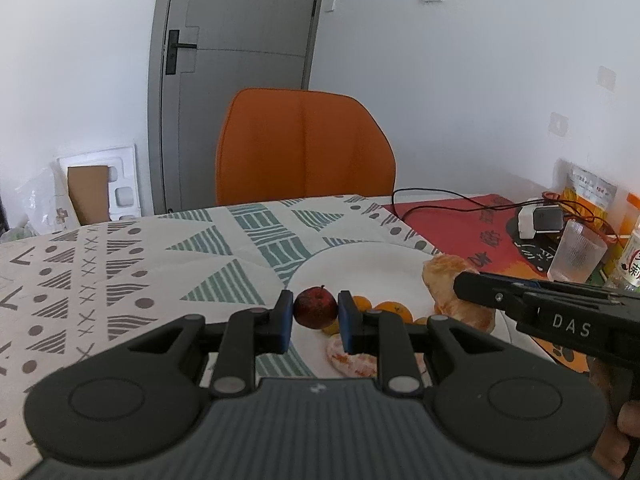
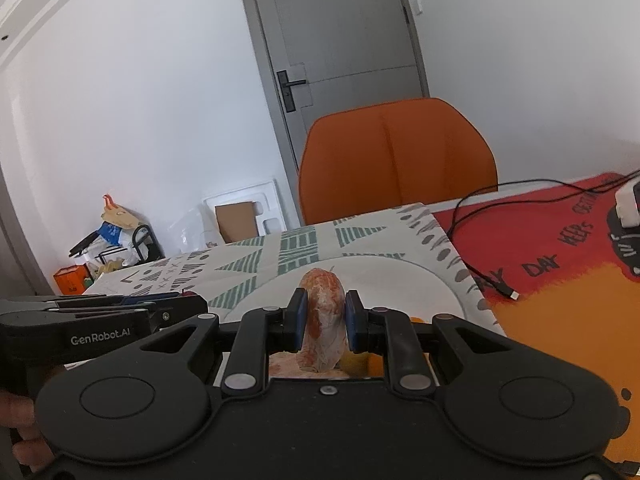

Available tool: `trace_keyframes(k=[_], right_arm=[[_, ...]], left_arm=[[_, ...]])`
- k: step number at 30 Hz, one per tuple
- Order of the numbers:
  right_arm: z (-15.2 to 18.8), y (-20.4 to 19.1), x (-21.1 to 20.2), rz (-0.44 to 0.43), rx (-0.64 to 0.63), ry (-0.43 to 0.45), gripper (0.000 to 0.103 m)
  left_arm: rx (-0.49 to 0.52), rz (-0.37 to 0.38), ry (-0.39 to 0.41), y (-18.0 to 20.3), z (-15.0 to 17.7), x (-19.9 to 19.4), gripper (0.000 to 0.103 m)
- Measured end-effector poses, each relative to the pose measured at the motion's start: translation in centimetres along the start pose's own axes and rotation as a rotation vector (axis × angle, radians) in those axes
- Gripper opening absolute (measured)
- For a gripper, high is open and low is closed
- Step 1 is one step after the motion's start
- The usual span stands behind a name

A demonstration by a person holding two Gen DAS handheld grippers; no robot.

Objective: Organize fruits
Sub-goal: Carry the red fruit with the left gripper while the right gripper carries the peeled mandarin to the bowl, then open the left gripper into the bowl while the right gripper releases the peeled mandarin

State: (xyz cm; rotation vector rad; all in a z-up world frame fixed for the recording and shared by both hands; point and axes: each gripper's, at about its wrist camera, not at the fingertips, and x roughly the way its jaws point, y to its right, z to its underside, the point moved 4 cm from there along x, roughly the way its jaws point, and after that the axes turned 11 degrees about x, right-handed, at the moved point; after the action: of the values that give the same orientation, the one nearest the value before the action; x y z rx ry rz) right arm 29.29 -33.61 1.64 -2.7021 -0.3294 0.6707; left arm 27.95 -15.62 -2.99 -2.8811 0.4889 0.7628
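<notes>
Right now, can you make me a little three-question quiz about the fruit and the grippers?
1. True or false: the left hand-held gripper grips a dark red apple.
2. The right hand-held gripper holds: A) a glass, B) a peeled orange piece, C) a cable.
3. What colour is the plate under the fruit?

Key: 1 true; 2 B; 3 white.
</notes>
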Motion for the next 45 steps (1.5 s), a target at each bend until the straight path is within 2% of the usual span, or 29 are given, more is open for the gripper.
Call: trace_keyframes(k=[6,13,21,22,24,28,30,34,35,37,39,42,45], right_arm=[[0.2,1.7,1.1,0.007,0.041,-0.013,0.018],[0.5,1.8,2.0,0.021,0.038,-0.039,0.018],[-0.4,1.3,2.9,0.036,0.022,-0.036,0.019],[-0.6,1.0,3.0,0.038,0.019,-0.03,0.022],[-1.0,0.7,2.9,0.046,0.016,-0.008,0.039],[-1.1,-0.7,2.4,0.034,0.0,-0.006,0.045],[-0.9,-1.3,2.2,0.019,0.017,-0.015,0.052],[0.1,-2.8,1.9,0.009,0.001,-0.041,0.057],[0.2,-3.1,1.7,0.003,0.001,-0.044,0.062],[0.5,-3.7,1.2,-0.011,0.007,-0.05,0.068],[0.8,-4.3,0.6,-0.023,-0.001,-0.052,0.071],[1.3,-4.9,-0.3,-0.026,-0.002,-0.047,0.084],[1.7,-5.2,-1.0,-0.035,0.006,-0.055,0.089]], left_arm=[[0.01,0.017,-0.021,0.7,0.1,1.7,0.022],[-0.001,0.031,-0.041,0.7,0.2,3.4,0.022],[-0.041,0.028,-0.028,-0.8,-0.3,2.6,0.03],[-0.052,0.025,-0.023,-1.2,-0.2,2.3,0.032],[-0.071,0.018,-0.009,-1.9,-0.2,1.5,0.037],[-0.075,-0.017,0.004,-3.4,0.1,-0.3,0.052],[-0.085,-0.039,0.014,-4.4,0.2,-1.3,0.055],[-0.112,-0.061,0.024,-5.9,0.6,-3.2,0.063],[-0.116,-0.066,0.026,-6.2,0.7,-3.7,0.065],[-0.121,-0.074,0.035,-6.6,0.9,-4.6,0.078],[-0.123,-0.087,0.05,-7.0,1.2,-5.6,0.085],[-0.131,-0.116,0.052,-7.6,1.6,-6.7,0.087],[-0.146,-0.133,0.057,-8.2,2.1,-7.7,0.092]])
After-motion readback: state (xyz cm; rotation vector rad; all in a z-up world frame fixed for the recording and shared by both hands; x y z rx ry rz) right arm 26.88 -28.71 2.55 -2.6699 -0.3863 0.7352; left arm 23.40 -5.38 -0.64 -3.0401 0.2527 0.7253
